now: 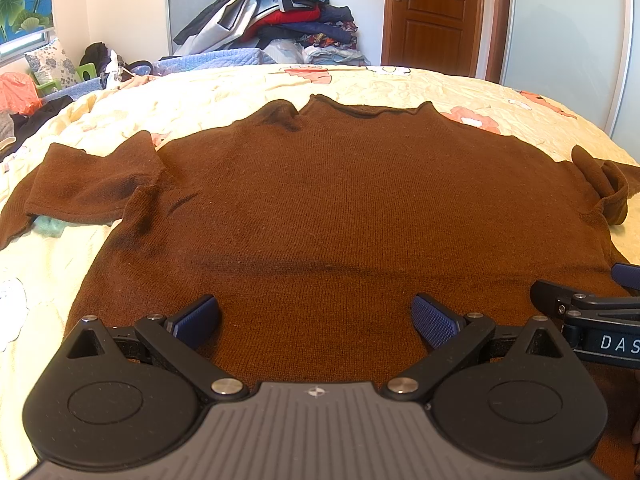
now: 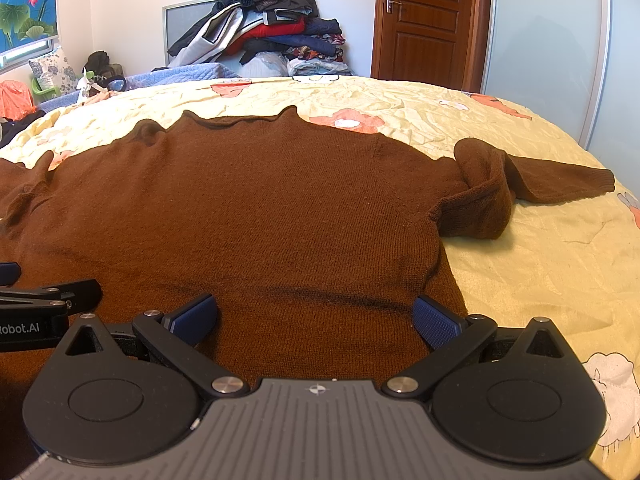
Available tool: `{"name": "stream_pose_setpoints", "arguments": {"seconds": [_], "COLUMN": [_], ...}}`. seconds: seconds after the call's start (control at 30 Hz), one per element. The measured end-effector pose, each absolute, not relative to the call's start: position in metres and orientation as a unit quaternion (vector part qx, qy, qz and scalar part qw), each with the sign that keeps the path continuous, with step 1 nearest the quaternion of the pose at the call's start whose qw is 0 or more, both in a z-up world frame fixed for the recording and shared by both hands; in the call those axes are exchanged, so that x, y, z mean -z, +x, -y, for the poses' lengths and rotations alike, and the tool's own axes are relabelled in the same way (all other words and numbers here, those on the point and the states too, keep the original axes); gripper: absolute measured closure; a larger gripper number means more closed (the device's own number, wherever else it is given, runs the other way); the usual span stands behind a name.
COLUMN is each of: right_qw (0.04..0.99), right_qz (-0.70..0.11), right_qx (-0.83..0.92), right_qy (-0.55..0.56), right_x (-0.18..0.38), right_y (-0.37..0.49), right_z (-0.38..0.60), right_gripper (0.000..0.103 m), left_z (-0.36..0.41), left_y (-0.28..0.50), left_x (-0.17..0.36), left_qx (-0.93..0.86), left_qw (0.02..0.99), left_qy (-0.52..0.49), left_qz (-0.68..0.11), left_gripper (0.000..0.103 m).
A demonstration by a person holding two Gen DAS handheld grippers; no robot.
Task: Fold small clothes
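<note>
A brown knitted sweater (image 1: 340,200) lies flat on the yellow floral bed (image 2: 520,248). The left tool (image 1: 316,320) and right tool (image 2: 316,320) hover above its hem, both spread wide and empty.

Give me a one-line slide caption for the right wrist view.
Open right tool poised over the hem of a brown sweater spread on a floral bedsheet, right sleeve bunched.
</note>
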State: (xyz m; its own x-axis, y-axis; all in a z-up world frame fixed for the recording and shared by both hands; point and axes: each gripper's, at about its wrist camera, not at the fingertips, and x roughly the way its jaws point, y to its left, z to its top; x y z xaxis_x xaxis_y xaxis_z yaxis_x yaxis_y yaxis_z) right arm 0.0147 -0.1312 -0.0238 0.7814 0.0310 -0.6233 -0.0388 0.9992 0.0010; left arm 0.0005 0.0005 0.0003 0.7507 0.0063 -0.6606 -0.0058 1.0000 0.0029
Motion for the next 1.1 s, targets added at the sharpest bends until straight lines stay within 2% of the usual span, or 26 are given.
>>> {"name": "stream_pose_setpoints", "arguments": {"seconds": [0.7,0.9,1.0,1.07,1.1], "right_qw": [0.941,0.962,0.952,0.933,0.925], "right_qz": [-0.336,-0.248,-0.229,-0.235,-0.242], "right_qx": [-0.044,-0.005,0.047,0.080,0.095], "right_qy": [0.013,0.112,0.198,0.259,0.277], "right_x": [0.012,-0.045,-0.047,-0.039,-0.033], "right_y": [0.016,0.031,0.054,0.072,0.081], "right_z": [0.146,0.266,0.354,0.409,0.429], "right_gripper": [0.000,0.000,0.000,0.003,0.009], "left_z": [-0.001,0.000,0.000,0.000,0.000], "left_y": [0.000,0.000,0.000,0.000,0.000], "left_x": [0.000,0.000,0.000,0.000,0.000], "left_qx": [-0.003,-0.003,-0.003,-0.003,-0.004], "left_qw": [0.936,0.936,0.936,0.936,0.936], "left_qy": [0.000,0.000,0.000,0.000,0.000], "left_qz": [-0.353,-0.353,-0.353,-0.353,-0.353], "left_gripper": [0.000,0.000,0.000,0.000,0.000]}}
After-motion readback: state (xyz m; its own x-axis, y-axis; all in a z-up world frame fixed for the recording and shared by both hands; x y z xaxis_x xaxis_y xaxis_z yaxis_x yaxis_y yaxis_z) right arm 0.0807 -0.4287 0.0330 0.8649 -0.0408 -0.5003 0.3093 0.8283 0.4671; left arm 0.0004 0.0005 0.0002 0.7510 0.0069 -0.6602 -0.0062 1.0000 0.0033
